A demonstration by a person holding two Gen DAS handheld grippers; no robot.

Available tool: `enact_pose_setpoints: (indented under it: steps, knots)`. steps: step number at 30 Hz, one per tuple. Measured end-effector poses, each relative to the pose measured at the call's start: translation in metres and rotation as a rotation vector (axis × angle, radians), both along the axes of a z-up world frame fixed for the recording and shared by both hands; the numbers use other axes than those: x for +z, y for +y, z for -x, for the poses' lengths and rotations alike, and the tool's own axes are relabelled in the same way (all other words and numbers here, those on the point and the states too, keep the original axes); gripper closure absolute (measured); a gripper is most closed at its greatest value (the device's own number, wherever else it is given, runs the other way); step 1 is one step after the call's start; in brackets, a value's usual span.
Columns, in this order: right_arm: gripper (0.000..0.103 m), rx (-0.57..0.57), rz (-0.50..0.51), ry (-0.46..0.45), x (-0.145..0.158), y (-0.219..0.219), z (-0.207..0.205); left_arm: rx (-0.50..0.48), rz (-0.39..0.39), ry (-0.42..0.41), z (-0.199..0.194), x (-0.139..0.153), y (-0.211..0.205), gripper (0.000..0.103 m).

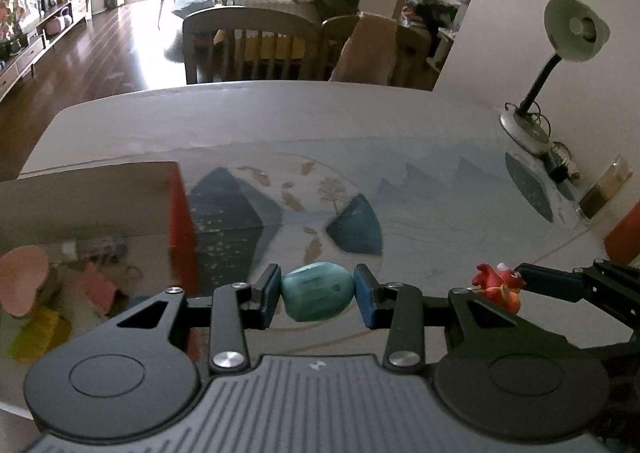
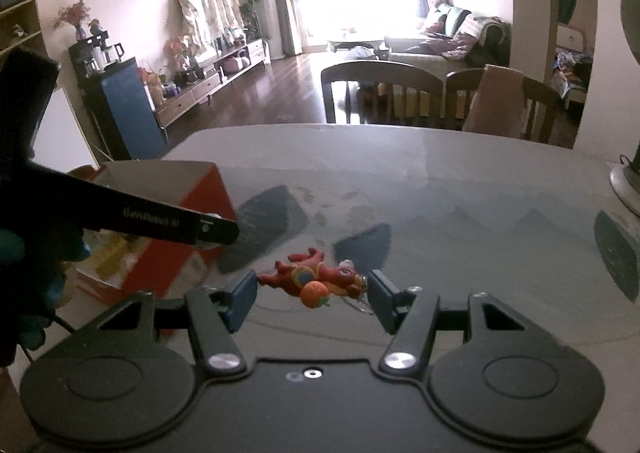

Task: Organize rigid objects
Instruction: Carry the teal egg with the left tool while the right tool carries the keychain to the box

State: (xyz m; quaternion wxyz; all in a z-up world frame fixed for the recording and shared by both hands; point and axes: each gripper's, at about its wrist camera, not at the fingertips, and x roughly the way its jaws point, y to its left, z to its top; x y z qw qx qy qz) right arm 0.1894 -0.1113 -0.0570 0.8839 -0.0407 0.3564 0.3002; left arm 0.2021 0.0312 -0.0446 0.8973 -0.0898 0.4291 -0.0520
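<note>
Broadly, one table (image 1: 248, 113) covered by a mat painted with blue mountains carries everything. At its left stands one open box (image 1: 182, 213) with red sides; the left wrist view looks into it and shows blurred contents, among them a pink piece (image 1: 22, 277), a pink block (image 1: 98, 287) and a yellow block (image 1: 38, 333), which the right wrist view mostly hides. One desk lamp (image 1: 572, 33) stands at the far right. Above the mat, the left gripper (image 1: 317, 295) is clamped on one teal egg-shaped toy (image 1: 318, 296). The right gripper (image 2: 313, 289) pinches one red figurine (image 2: 310, 279) carrying an orange ball, its small keyring visible only from the right wrist.
</note>
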Motion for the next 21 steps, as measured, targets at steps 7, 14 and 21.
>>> enact_pose_setpoints:
  steps: [7, 14, 21]
  knots:
    - [0.043, 0.025, 0.001, -0.029, 0.014, 0.040, 0.015, 0.014, -0.001, -0.025, 0.022, 0.014, 0.041, 0.064]
    - [0.043, 0.063, 0.002, -0.027, 0.019, 0.085, 0.021, 0.062, -0.012, -0.045, 0.037, 0.023, 0.091, 0.064]
    - [0.043, 0.110, 0.015, -0.043, 0.021, 0.131, 0.029, 0.120, -0.032, -0.049, 0.049, 0.024, 0.148, 0.064]
